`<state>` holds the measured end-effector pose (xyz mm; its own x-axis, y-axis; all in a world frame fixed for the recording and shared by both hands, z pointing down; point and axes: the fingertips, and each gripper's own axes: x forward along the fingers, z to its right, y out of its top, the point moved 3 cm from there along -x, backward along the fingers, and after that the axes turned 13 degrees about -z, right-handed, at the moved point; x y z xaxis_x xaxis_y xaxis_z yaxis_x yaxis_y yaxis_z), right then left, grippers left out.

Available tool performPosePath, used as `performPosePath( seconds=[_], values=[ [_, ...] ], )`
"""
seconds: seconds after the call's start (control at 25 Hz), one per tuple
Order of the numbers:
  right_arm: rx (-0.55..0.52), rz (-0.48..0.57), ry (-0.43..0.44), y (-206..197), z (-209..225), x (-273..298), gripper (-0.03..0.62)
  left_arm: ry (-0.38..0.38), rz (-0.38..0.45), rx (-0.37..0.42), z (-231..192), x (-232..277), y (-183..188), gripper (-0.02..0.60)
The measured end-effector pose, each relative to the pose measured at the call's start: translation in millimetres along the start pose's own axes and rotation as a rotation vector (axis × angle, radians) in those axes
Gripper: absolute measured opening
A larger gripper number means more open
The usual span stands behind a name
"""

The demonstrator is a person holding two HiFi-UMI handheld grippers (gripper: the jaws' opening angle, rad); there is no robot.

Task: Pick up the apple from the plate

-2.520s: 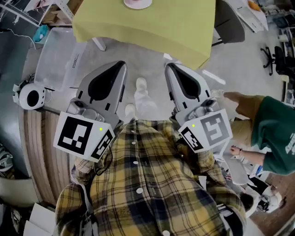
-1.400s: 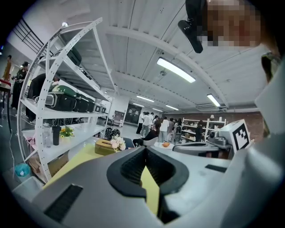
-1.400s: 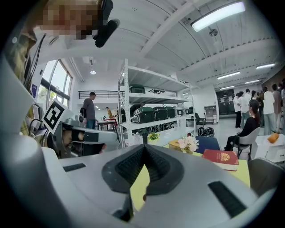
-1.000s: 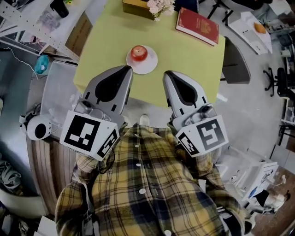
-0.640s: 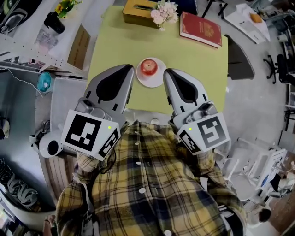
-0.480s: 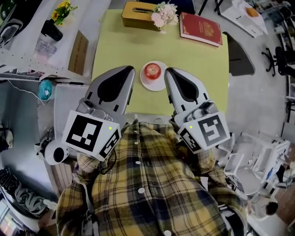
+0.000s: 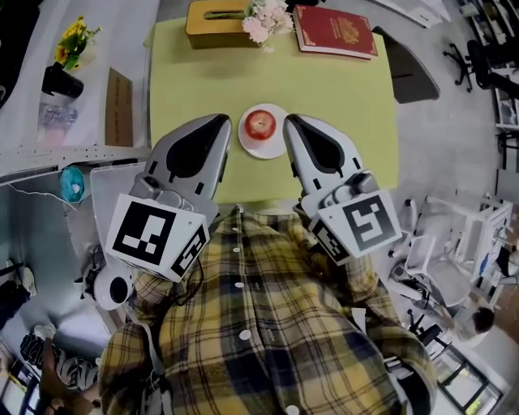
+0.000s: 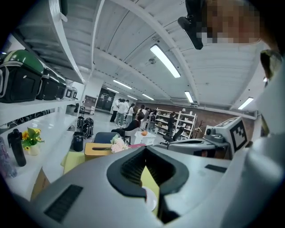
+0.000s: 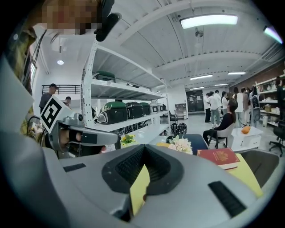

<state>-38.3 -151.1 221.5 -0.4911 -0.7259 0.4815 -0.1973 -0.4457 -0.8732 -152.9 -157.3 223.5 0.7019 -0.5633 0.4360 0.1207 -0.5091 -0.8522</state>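
Site: was an open lab hall | left of yellow-green square table (image 7: 349,89): white metal shelf rack (image 9: 124,95) stood | right: black swivel chairs (image 7: 474,61) | overhead: long strip lights (image 9: 208,20)

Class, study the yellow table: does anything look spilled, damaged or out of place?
Nothing stands out. The apple sits whole on its plate, and the red book, tissue box and flowers lie tidy along the far edge of the table.

Matt yellow-green cloth covers the tabletop (image 7: 340,89); the apple (image 7: 260,123) shines on a smooth white plate (image 7: 261,151); at 1 o'clock, a glossy-covered book (image 7: 334,31).
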Motion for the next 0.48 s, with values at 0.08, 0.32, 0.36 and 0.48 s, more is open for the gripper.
performPosePath(
  seconds=[0.08, 0.32, 0.36, 0.48],
  values=[
    [0.007, -0.011, -0.011, -2.5, 3.4, -1.4, -0.009, -0.019, -0.009, -0.005, 2.4, 6.4, -1.0, 0.005],
    [0.015, -0.027, -0.022, -8.2, 17.7, -3.9, -0.009, -0.041, -0.022, -0.017, 9.7, 25.3, -3.5, 0.005],
    [0.017, -0.028, -0.019, -9.0, 19.5, -4.1, -0.009, -0.04, -0.023, -0.016, 10.8, 27.3, -3.6, 0.005],
    [0.016, -0.037, 0.002, -12.4, 23.5, -4.2, -0.009, -0.031, -0.025, -0.017, 14.3, 31.5, -4.5, 0.005]
  ],
)
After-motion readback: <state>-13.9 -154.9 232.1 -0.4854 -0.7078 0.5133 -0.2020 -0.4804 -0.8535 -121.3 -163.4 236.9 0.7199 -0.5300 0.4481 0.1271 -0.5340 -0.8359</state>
